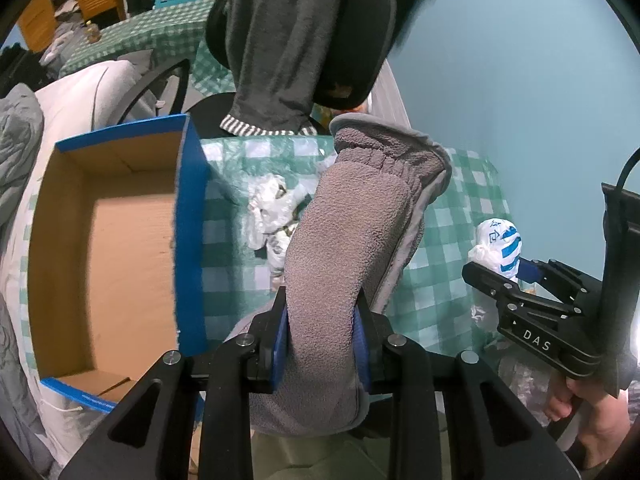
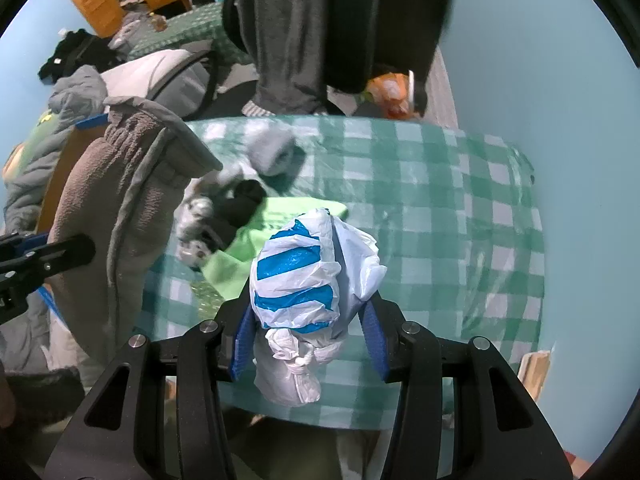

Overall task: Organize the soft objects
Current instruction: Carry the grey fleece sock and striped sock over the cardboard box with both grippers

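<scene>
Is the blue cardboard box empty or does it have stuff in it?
Empty: the blue cardboard box shows only bare brown floor inside.

Light: soft and even, a bit dim, with a cool blue look.
Glare: one bright spot at the far right edge of the left view.
Blur: far things smear; near things look sharp.
Edges: bent round, with black corners.

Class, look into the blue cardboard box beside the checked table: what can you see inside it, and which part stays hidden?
The box shows only bare brown cardboard on its floor and walls. Nothing lies in the visible part. Its near right corner is covered by the left gripper and the grey slipper it holds.
</scene>
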{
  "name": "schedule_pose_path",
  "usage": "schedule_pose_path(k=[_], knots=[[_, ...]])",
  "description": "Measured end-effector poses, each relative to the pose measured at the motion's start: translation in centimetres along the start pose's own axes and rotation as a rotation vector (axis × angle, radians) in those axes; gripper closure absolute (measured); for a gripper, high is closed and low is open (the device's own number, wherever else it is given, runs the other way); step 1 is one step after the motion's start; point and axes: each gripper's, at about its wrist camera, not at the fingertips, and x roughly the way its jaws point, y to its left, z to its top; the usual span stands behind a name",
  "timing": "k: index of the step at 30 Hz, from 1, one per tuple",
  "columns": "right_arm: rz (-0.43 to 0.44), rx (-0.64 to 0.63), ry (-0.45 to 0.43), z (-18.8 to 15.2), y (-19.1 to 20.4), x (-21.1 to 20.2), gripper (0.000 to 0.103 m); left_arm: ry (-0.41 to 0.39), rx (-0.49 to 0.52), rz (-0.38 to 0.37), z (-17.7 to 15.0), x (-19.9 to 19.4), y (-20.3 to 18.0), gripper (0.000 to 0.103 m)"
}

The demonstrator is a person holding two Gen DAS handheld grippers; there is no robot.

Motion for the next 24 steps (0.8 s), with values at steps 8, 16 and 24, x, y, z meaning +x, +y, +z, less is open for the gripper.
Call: schedule_pose_path(k=[8, 16, 24], knots=[[0.028, -0.044, -0.020, 1.2, 2.2, -1.0, 0.057, -0.031, -0.058, 0.000, -0.1, -1.9, 1.9, 0.075], [0.066, -0.106, -0.031, 2.4, 5.5, -1.5, 0.057, -0.068, -0.121, 0.010, -0.1, -3.7, 4.5, 0.076], [0.107, -0.184, -0.030, 3.6, 9.2, -1.0, 0.057, -0.103, -0.186, 0.032, -0.6, -5.2, 7.5, 0.076]])
